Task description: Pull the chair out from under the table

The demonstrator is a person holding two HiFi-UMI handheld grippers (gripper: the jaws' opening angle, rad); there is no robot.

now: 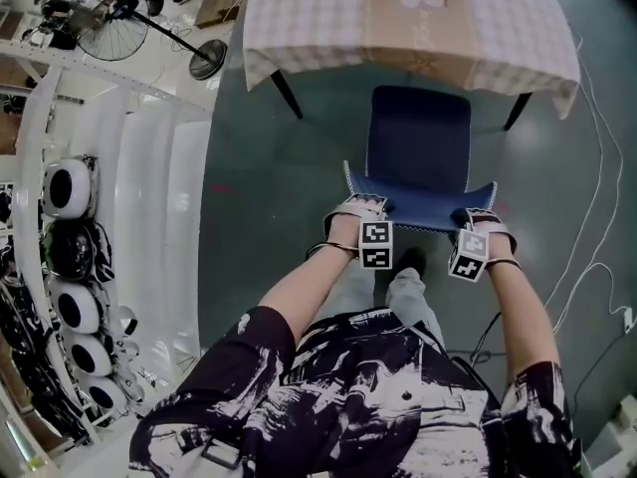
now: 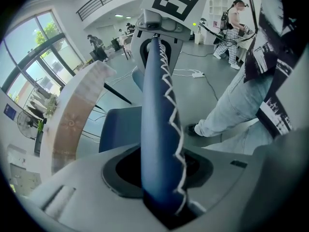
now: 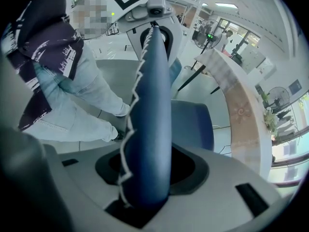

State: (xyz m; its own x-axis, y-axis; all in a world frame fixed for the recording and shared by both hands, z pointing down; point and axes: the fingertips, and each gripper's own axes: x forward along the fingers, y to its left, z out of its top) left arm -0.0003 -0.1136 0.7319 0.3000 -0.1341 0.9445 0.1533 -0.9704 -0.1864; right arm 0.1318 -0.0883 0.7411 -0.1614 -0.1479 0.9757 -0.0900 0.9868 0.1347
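Observation:
A blue chair [image 1: 418, 142] with white zigzag stitching along its backrest stands in front of the table [image 1: 299, 18], its seat out past the checked tablecloth. My left gripper [image 1: 366, 210] is shut on the left end of the backrest's top edge [image 2: 159, 129]. At the right end of that top edge [image 3: 149, 139] my right gripper [image 1: 476, 222] is shut too. In both gripper views the blue padded edge runs straight up between the jaws, with the other gripper clamped at its far end. The chair's legs are hidden.
The table's dark legs [image 1: 285, 94] stand on either side of the chair. White rounded machines [image 1: 70, 267] line the left. A floor fan [image 1: 109, 18] is at the top left. A white cable [image 1: 595, 217] trails over the grey floor on the right. My feet [image 1: 410, 261] are just behind the backrest.

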